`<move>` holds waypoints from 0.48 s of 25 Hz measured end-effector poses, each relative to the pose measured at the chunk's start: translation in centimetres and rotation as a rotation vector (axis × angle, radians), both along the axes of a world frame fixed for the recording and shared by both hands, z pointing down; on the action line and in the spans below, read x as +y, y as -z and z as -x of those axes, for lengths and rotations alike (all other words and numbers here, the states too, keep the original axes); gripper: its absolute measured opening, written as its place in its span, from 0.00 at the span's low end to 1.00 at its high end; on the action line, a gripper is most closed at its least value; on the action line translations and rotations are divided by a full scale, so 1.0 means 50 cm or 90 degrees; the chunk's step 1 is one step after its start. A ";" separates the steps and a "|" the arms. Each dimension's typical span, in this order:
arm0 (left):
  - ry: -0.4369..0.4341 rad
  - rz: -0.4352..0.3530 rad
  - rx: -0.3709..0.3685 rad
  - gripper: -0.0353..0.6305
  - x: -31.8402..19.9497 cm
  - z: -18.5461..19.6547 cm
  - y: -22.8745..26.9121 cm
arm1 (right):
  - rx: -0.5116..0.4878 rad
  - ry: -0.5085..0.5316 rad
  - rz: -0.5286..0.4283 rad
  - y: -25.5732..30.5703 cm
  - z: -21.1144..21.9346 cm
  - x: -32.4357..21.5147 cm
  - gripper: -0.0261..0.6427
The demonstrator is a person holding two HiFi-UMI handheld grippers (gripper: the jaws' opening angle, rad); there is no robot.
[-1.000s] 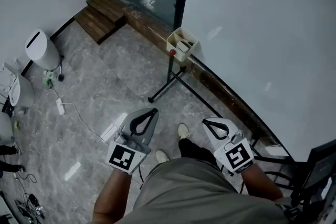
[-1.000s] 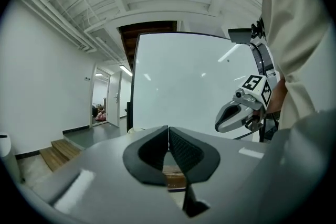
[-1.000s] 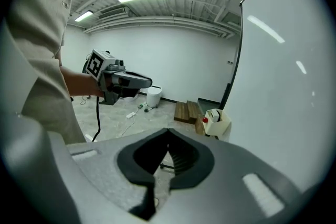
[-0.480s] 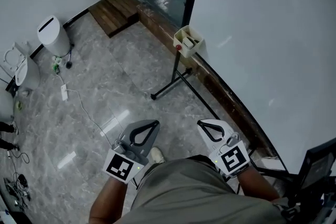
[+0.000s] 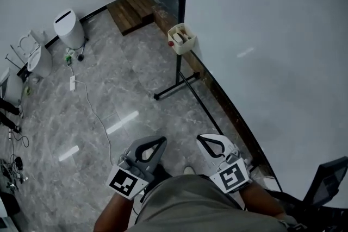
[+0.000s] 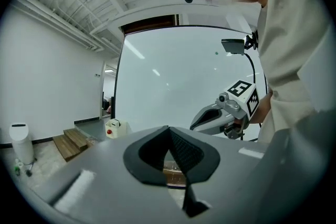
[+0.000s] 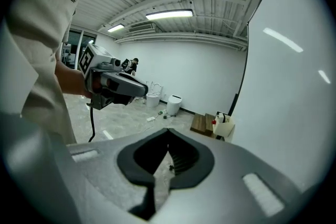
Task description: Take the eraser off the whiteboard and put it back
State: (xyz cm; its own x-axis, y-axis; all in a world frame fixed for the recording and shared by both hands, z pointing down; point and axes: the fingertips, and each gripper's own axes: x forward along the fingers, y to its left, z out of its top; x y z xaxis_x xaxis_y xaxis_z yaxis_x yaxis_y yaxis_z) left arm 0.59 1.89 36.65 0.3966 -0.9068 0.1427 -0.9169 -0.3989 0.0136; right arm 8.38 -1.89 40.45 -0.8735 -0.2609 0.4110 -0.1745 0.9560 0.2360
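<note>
The whiteboard (image 5: 272,51) fills the right of the head view, and I cannot pick out an eraser on its surface. A cream box (image 5: 180,39) with a red dot hangs at its left edge and holds small items too small to name. My left gripper (image 5: 161,139) and right gripper (image 5: 200,137) are side by side low in the view, above the floor, far from the box. Both are shut and empty. The left gripper view shows shut jaws (image 6: 168,128), the right gripper (image 6: 195,123) and the box (image 6: 112,128). The right gripper view shows shut jaws (image 7: 168,131) and the box (image 7: 224,126).
The board's black stand legs (image 5: 176,87) spread over the grey tiled floor. Wooden steps (image 5: 133,8) lie beyond the box. A white bin (image 5: 69,29) stands at the far left, with a power strip and cable (image 5: 72,82) nearby. A dark screen (image 5: 326,182) is at the lower right.
The person has stepped along the whiteboard, and the floor and box have shifted in the head view. Both grippers travelled with them, staying shut, and now sit lower in the view.
</note>
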 end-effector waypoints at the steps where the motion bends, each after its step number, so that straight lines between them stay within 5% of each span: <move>1: 0.005 0.002 -0.003 0.06 0.011 -0.029 -0.001 | -0.003 0.008 0.001 -0.002 -0.017 0.008 0.04; 12: 0.086 0.044 -0.026 0.06 0.141 -0.134 -0.008 | -0.026 0.054 0.016 -0.032 -0.134 0.071 0.04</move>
State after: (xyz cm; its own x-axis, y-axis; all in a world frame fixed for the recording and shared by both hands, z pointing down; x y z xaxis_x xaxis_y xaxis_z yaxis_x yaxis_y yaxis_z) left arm 7.29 8.92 37.07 0.2645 -0.9389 0.2203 -0.9624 -0.2715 -0.0017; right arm 15.09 1.64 42.06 -0.9084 -0.1752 0.3796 -0.1013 0.9731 0.2067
